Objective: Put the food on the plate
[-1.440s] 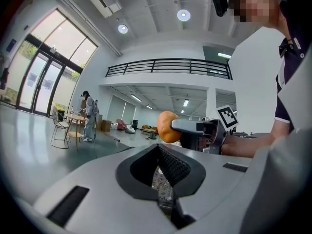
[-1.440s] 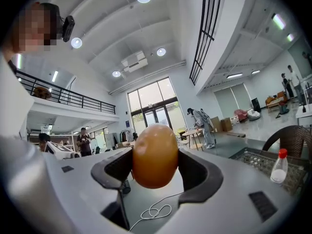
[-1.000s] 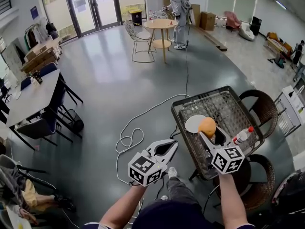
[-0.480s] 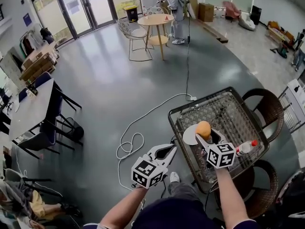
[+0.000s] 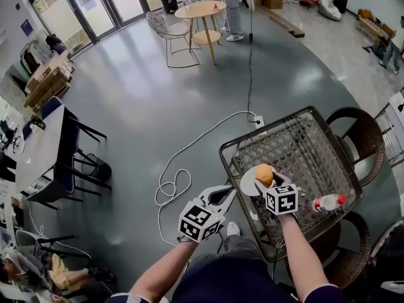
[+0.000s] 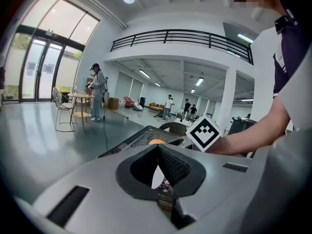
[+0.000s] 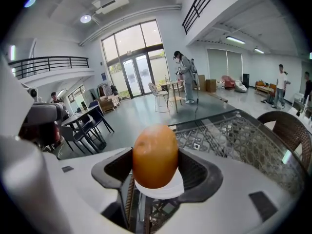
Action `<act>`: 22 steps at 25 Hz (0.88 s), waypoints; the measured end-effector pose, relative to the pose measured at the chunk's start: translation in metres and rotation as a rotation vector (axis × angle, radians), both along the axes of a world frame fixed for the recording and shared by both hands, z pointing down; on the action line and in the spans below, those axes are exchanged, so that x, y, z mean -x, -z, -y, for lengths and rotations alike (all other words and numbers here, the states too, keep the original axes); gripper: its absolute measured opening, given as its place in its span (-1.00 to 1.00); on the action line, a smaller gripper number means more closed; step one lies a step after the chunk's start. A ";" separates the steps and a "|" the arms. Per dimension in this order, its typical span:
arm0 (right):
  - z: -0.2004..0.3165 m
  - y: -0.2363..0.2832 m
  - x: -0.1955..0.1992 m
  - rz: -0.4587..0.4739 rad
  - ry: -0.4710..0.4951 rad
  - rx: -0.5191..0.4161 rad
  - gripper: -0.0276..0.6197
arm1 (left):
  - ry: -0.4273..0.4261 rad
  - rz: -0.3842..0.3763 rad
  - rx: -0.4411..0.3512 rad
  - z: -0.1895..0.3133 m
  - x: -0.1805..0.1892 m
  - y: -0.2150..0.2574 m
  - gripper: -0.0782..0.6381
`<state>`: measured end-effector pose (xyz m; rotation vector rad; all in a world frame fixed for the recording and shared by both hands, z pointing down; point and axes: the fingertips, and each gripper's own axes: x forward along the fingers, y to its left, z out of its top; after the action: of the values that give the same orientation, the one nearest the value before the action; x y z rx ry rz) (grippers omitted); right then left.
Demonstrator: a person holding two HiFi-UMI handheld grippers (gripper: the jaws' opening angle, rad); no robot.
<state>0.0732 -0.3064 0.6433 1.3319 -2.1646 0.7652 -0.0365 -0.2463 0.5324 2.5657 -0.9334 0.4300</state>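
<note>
An orange-brown, egg-shaped piece of food (image 7: 155, 156) sits between the jaws of my right gripper (image 5: 263, 178), which is shut on it. It hangs just over a small white plate (image 5: 247, 183) at the near left corner of a black wire-mesh table (image 5: 303, 145). In the right gripper view the plate (image 7: 162, 189) shows directly under the food. My left gripper (image 5: 231, 192) floats off the table's left edge with its jaws shut on nothing, pointing toward the plate. In the left gripper view only the top of the food (image 6: 156, 141) peeks over the jaws.
A plastic bottle (image 5: 328, 202) with a red cap lies on the table right of my right hand. Wicker chairs (image 5: 361, 131) stand at the table's right and near sides. A white cable (image 5: 172, 187) loops on the grey floor to the left. A round wooden table (image 5: 201, 10) stands far off.
My right gripper has carried the food left and nearer, from beside the plate to over it. The left gripper has stayed about where it was.
</note>
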 end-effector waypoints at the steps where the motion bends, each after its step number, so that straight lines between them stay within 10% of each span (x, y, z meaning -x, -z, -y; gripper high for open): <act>1: 0.003 -0.009 -0.001 -0.009 0.000 0.017 0.01 | -0.003 0.006 0.009 0.003 -0.001 -0.005 -0.76; 22: 0.010 -0.095 0.005 -0.257 0.165 0.195 0.01 | -0.017 0.038 0.113 0.028 -0.012 -0.033 -0.76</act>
<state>0.0678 -0.3161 0.7380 1.0749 -1.9163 0.6802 -0.0242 -0.2746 0.5652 2.4734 -0.8749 0.5223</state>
